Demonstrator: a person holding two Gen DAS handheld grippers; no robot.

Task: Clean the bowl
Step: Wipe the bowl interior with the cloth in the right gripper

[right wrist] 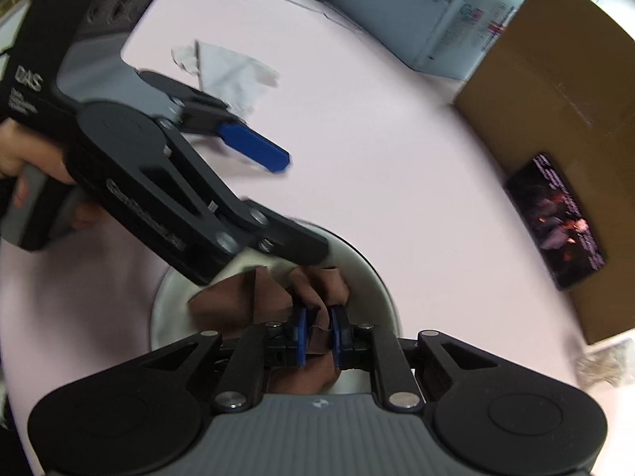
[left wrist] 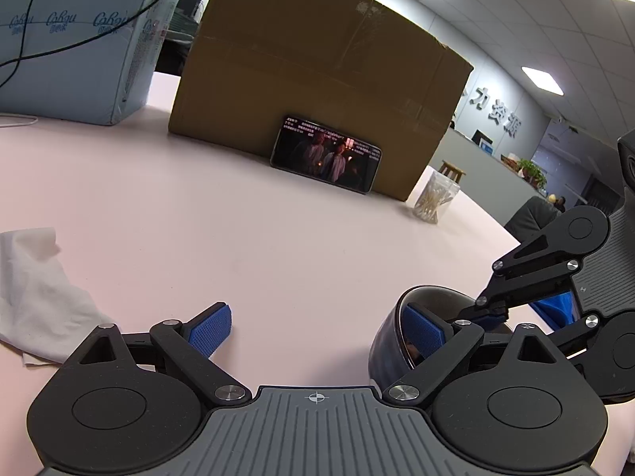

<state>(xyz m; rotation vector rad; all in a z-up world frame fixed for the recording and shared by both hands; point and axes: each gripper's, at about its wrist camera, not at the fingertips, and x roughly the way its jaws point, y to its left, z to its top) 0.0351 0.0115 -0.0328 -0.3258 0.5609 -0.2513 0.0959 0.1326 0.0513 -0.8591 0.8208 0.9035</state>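
Observation:
A dark bowl (left wrist: 387, 341) with a pale inside (right wrist: 369, 277) sits on the pink table. My left gripper (left wrist: 317, 331) is open wide, with its right finger (left wrist: 422, 333) inside the bowl's rim and its left finger (left wrist: 210, 329) out on the table; it also shows in the right wrist view (right wrist: 285, 214). My right gripper (right wrist: 317, 333) is shut on a brown cloth (right wrist: 274, 293) and holds it down inside the bowl. In the left wrist view the right gripper's body (left wrist: 555, 277) reaches over the bowl from the right.
A crumpled white tissue (left wrist: 35, 297) lies at the left. A cardboard box (left wrist: 317, 79) with a phone (left wrist: 325, 154) leaning on it stands at the back. A jar of cotton swabs (left wrist: 434, 196) stands by the box. A blue-white package (left wrist: 75, 47) is back left.

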